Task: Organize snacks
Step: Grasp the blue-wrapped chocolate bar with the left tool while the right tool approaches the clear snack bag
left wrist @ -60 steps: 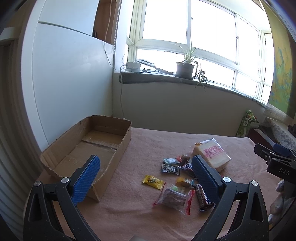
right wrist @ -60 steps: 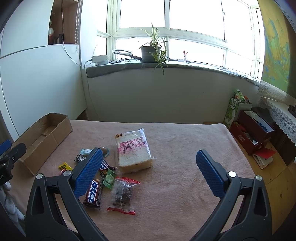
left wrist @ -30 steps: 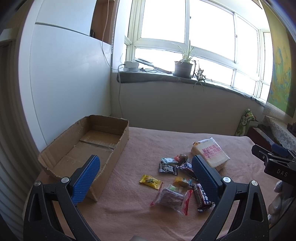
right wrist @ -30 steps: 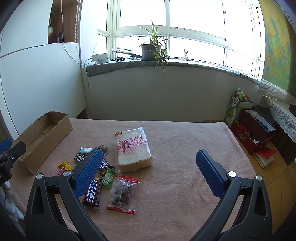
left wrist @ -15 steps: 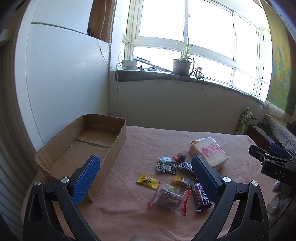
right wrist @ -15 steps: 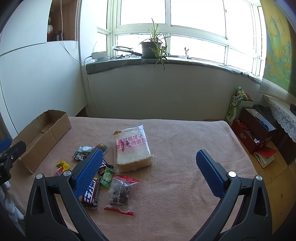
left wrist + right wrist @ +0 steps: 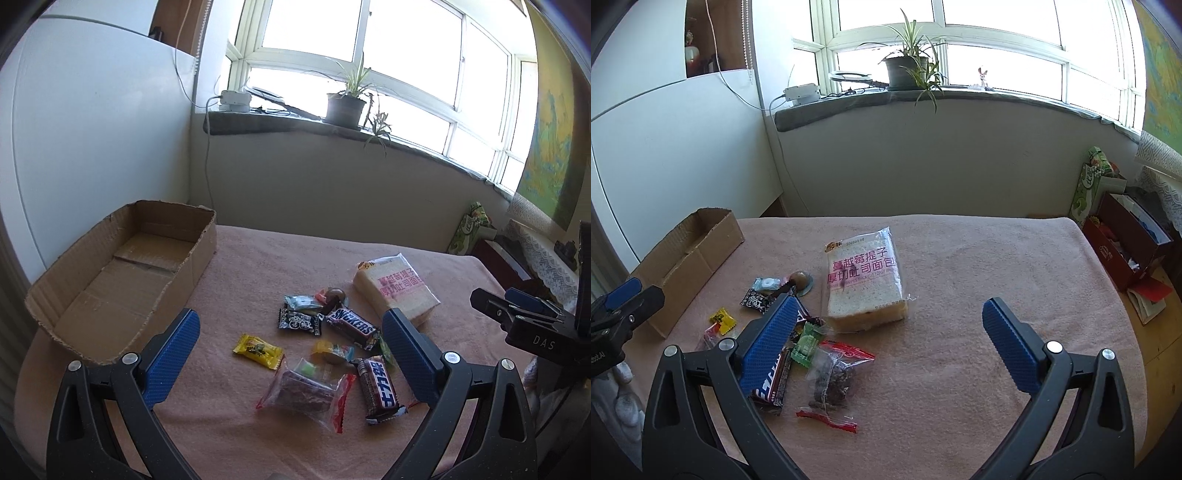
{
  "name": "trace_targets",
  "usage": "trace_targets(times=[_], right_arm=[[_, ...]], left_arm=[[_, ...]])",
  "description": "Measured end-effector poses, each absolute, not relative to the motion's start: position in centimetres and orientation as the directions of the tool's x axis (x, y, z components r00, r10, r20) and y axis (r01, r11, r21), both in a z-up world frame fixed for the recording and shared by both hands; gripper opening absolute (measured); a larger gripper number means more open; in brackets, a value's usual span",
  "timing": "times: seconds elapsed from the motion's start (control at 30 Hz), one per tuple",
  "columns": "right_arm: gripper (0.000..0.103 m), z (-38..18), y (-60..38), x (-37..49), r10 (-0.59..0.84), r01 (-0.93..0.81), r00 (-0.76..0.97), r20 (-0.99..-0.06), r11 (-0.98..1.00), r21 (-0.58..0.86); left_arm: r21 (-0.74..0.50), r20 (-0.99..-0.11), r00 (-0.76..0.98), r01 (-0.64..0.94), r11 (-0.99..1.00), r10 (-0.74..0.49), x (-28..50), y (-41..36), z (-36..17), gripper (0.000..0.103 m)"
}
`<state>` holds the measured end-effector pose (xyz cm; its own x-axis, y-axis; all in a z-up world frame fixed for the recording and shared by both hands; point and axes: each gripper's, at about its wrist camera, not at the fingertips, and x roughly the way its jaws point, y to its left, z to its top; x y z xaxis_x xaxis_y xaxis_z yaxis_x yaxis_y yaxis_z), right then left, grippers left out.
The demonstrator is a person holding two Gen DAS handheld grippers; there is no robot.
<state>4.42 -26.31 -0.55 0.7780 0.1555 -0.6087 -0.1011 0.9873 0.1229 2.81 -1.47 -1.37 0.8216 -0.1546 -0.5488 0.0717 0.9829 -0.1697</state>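
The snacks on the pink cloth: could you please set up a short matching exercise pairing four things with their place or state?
Things:
1. cardboard box
2. bread loaf
3. yellow candy
4. Snickers bar

Places or states:
A. lies between the box and the other wrappers
B. stands at the cloth's left edge with nothing in it
C. largest package, farthest toward the window
D. lies just left of the bread, label up

Pairs: 1-B, 2-C, 3-A, 4-D
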Motion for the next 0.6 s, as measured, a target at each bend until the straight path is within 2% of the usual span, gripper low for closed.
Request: trace_targets(times=[0.1, 0.17, 0.3, 0.37, 0.43, 0.53, 0.6], right_arm=[[0.092, -1.1, -26.9, 5.3, 0.193, -0.123, 0.758, -0.623, 0.980, 0.154], [0.091, -1.5, -27.5, 5.9, 0.230, -0.135, 0.734, -0.639, 0.972, 0.194], [0.091, -2.6, -28.6, 6.8, 0.336, -0.148, 0.669, -0.663, 0.935, 0.323], [0.085, -3.3, -28.8, 6.8, 0.366, -0.151, 0.641, -0.675, 0.922, 0.356], [0.076, -4.0, -28.6, 6.7, 0.369, -0.149, 0.620, -0.692, 0.922, 0.359], [0.066, -4.8, -27.7, 6.2, 0.396, -0.168, 0.580, -0.712, 0.913, 0.371], [0.063, -5.2, -26.8, 5.9, 0.409, -0.185, 0.555, -0.725, 0.910, 0.372]], left_arm=[[-0.233, -0.572, 0.788, 0.110, 0.966, -0.227, 3.7, -1.8, -2.0, 0.094], [-0.270, -0.580, 0.771, 0.123, 0.955, -0.263, 4.2, -1.9, -2.4, 0.091], [-0.329, -0.600, 0.730, 0.148, 0.933, -0.327, 4.6, -2.0, -3.1, 0.079], [-0.341, -0.613, 0.709, 0.161, 0.926, -0.349, 4.5, -2.3, -3.6, 0.071], [-0.344, -0.625, 0.687, 0.184, 0.921, -0.371, 4.3, -2.8, -4.1, 0.057], [-0.343, -0.636, 0.659, 0.224, 0.912, -0.401, 3.6, -4.0, -4.8, 0.049], [-0.337, -0.650, 0.634, 0.252, 0.907, -0.418, 3.3, -5.0, -5.3, 0.047]])
